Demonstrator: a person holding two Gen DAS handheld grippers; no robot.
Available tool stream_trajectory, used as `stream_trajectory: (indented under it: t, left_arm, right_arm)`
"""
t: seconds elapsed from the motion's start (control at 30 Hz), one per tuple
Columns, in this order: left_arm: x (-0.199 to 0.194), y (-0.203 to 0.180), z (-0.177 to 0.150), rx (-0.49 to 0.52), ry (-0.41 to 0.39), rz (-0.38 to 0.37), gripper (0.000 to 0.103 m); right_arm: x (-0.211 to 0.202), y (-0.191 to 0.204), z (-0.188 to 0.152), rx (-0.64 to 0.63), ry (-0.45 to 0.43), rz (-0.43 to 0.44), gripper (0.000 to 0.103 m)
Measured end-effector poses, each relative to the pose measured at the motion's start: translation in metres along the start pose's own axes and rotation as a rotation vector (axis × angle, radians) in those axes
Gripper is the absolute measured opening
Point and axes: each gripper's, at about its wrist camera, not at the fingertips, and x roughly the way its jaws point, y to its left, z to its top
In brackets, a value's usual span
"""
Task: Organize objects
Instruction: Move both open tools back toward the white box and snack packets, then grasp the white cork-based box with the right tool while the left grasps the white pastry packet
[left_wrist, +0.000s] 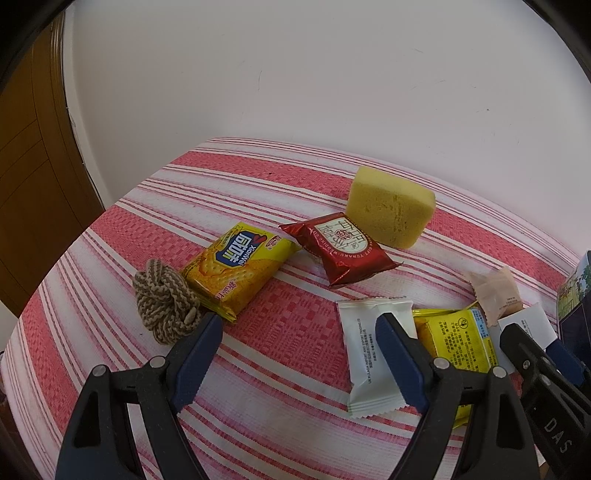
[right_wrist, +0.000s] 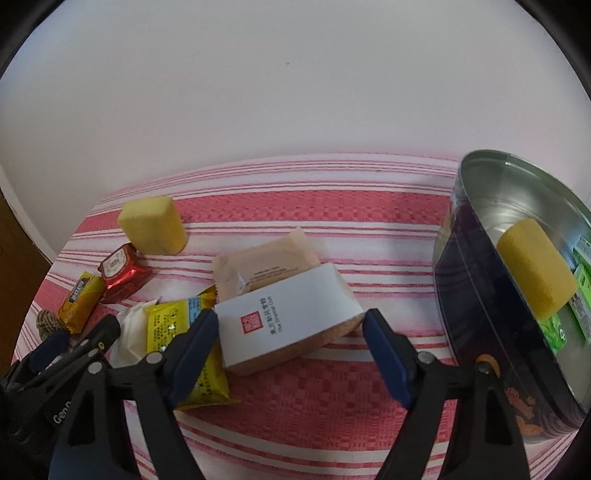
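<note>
Right wrist view: a red-and-white striped cloth (right_wrist: 303, 413) covers the table, and on its right side stands an open metal tin (right_wrist: 480, 288) holding a yellow sponge (right_wrist: 535, 269) and green packets (right_wrist: 583, 280). Next in size, a cork block with a white paper band (right_wrist: 291, 325) lies at the centre of the cloth, flat between the spread blue pads of the right gripper (right_wrist: 290, 332); the jaws stand released, one tip on each side of the block, and contact cannot be judged. A beige wrapped biscuit (right_wrist: 258, 266) lies just behind the block. A second sponge (right_wrist: 153, 230) stands far left near the wall.

Left wrist view: the left gripper (left_wrist: 299, 328) hangs released above the cloth, jaws wide and grasping nothing. Its right tip overlaps a white sachet (left_wrist: 369, 354), which lies against a yellow packet printed side down (left_wrist: 461, 343). Ahead lie a yellow cracker pack (left_wrist: 236, 273), a red foil pack (left_wrist: 340, 251) touching the far sponge, and, smallest, a knotted brown-and-cream cord (left_wrist: 166, 306) just beside the cracker pack.
</note>
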Motion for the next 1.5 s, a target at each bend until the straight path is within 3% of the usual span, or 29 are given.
stream_trajectory:
  t: [0.17,0.47,0.63,0.83,0.87,0.9,1.0,1.2,1.33,1.5]
  left_arm:
    - [-0.001,-0.001,0.000,0.005,0.000,-0.003,0.087]
    - [0.000,-0.006,-0.002,0.041,0.000,-0.053,0.087]
    - [0.004,0.001,0.000,0.014,0.014,-0.076,0.086]
    - [0.002,-0.011,-0.001,0.076,0.002,-0.132,0.086]
    - [0.003,-0.009,0.000,0.073,0.003,-0.135,0.083]
    - [0.005,-0.007,0.001,0.062,0.010,-0.142,0.068]
    - [0.010,0.002,0.003,0.024,0.030,-0.187,0.046]
    - [0.008,0.005,0.004,0.023,0.012,-0.226,0.032]
    - [-0.001,0.008,0.006,0.043,-0.050,-0.222,0.032]
    - [-0.003,0.019,0.007,0.021,-0.058,-0.249,0.032]
  right_arm:
    - [-0.007,0.004,-0.001,-0.021,-0.041,0.002,0.081]
    - [-0.040,0.013,-0.001,-0.087,-0.221,-0.058,0.081]
    - [-0.046,0.014,-0.002,-0.099,-0.265,-0.067,0.081]
    - [-0.050,0.018,-0.003,-0.108,-0.302,-0.080,0.081]
    - [-0.051,0.019,-0.003,-0.110,-0.309,-0.083,0.081]
    - [-0.051,0.019,-0.002,-0.112,-0.312,-0.085,0.081]
    - [-0.052,0.019,-0.002,-0.118,-0.323,-0.091,0.081]
    - [-0.056,0.017,-0.003,-0.114,-0.341,-0.086,0.081]
    - [-0.063,0.009,-0.004,-0.101,-0.361,-0.074,0.081]
    - [-0.076,0.002,-0.009,-0.110,-0.412,-0.078,0.081]
